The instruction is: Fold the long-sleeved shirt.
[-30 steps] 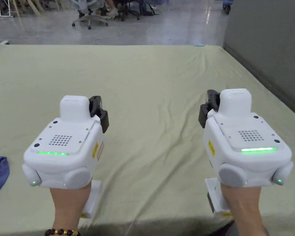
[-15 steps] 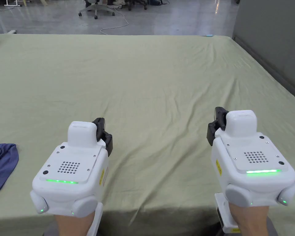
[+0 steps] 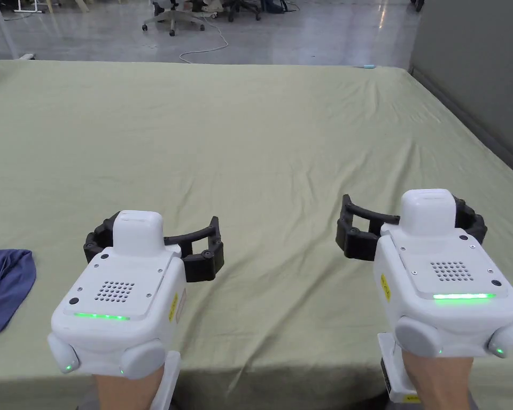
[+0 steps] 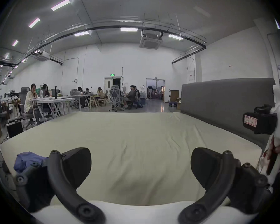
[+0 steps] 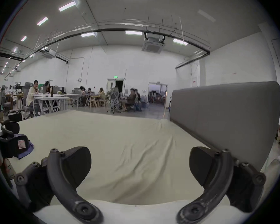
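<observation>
Folding hasn't started – this looks like the reach-for-the-garment step. Left gripper (image 3: 154, 248) and right gripper (image 3: 410, 232) both hover over the near edge of the bed (image 3: 282, 139), jaws spread wide, nothing between them. Both gripper views confirm it: wide gap, only bare sheet visible through it.

The shirt (image 3: 7, 285) is a crumpled blue heap at the far left of the bed near the front edge, well apart from both grippers and nearer the left one. In the left gripper view it sits low left (image 4: 28, 160), partly behind that gripper's own jaw; in the right gripper view a bit of it (image 5: 27, 150) peeks out from behind the other gripper.

Next move, as I read it: swing both grippers left, pinch the cloth at two points – shoulders or hem if findable – and drag it to the open middle of the bed to spread it flat before any fold.

Hard to make out:
- the shirt is cut off by the head view's left edge, so its full extent is unknown
- sleeves, collar and hem can't be told apart in the heap
- the jaw tips in the head view are partly hidden behind the white gripper bodies
</observation>
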Tool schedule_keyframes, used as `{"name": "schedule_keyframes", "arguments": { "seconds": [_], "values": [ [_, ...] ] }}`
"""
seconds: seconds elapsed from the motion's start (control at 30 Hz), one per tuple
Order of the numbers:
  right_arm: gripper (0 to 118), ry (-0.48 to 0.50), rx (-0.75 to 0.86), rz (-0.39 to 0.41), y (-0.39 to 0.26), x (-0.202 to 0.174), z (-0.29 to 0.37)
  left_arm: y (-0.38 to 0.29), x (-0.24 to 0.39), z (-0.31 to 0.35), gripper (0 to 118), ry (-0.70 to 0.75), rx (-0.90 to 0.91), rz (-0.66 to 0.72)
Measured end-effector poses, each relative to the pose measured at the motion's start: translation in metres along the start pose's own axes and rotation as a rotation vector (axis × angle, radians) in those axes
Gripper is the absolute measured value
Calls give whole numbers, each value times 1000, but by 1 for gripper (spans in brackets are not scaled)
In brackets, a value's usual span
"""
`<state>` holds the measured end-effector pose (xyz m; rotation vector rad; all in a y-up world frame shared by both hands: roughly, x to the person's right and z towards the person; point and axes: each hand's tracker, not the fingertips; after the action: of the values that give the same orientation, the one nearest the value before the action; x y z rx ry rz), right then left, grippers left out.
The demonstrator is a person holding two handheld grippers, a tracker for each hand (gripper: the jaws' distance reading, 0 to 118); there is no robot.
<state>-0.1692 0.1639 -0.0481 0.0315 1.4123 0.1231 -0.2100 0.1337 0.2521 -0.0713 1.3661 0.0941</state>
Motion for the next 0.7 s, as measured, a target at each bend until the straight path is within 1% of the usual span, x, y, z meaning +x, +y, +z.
{"name": "schedule_keyframes", "arguments": {
  "seconds": [0.03, 0.07, 0.13, 0.17, 0.23, 0.3, 0.37, 0.43, 0.47, 0.57, 0.7],
  "values": [
    [118, -12, -35, -2, -4, 1, 5, 0, 0, 0, 118, 7, 14, -3],
    [118, -11, -37, -1, -4, 3, 7, -3, -2, 0, 118, 10, 28, -3],
    [118, -9, -47, -6, -5, 7, 12, -4, -5, -2, 118, -49, 52, 7],
    [118, -9, -43, -12, -5, -1, -1, -4, -4, -3, 118, -39, 54, 0],
    [118, -10, -30, -26, -5, 1, -1, -6, 0, -3, 118, -15, 53, -44],
    [118, -8, -19, -33, -7, -1, -5, -5, 1, -4, 118, -17, 47, -52],
    [118, 0, -4, -14, -8, -1, -7, -5, 1, -6, 118, -23, 25, -50],
    [118, -5, 20, 26, -7, -5, -7, -5, 2, -7, 118, -31, 11, -46],
    [118, -9, 30, 29, -7, -7, -6, -5, 1, -7, 118, -34, 12, -45],
    [118, -28, 22, 15, -4, -7, -6, -6, 2, -7, 118, -25, 18, -43],
    [118, -9, 7, -6, -5, -2, -6, -5, 2, -6, 118, -33, 10, -29]
  ]
}}
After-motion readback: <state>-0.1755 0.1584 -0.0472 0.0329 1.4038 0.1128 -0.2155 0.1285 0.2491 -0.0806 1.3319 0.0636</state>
